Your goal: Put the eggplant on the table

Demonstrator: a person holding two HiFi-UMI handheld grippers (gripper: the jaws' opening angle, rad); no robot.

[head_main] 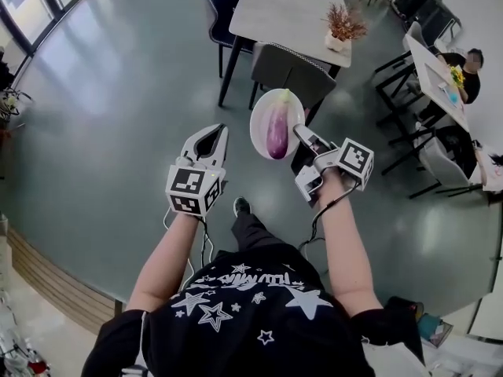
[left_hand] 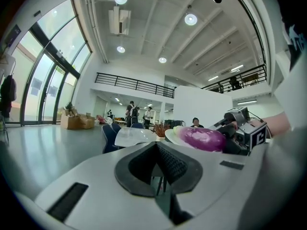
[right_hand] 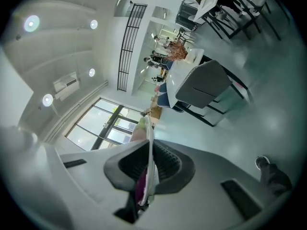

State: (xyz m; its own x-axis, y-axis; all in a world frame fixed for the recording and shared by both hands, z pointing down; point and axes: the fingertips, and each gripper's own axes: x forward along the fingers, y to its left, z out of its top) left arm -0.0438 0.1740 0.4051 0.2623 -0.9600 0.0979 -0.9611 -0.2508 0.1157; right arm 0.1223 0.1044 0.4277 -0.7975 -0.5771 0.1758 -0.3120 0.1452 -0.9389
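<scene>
Right gripper clamped on plate rim, eggplant on plate, left gripper closed, empty, table edge ahead, open floor left

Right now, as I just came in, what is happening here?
A person stands on the floor with a gripper in each hand. The right gripper is clamped on the rim of a white plate, and an eggplant lies on it. The left gripper is shut and holds nothing. The table, with a potted plant on it, is ahead; the plate has not reached it yet.
</scene>
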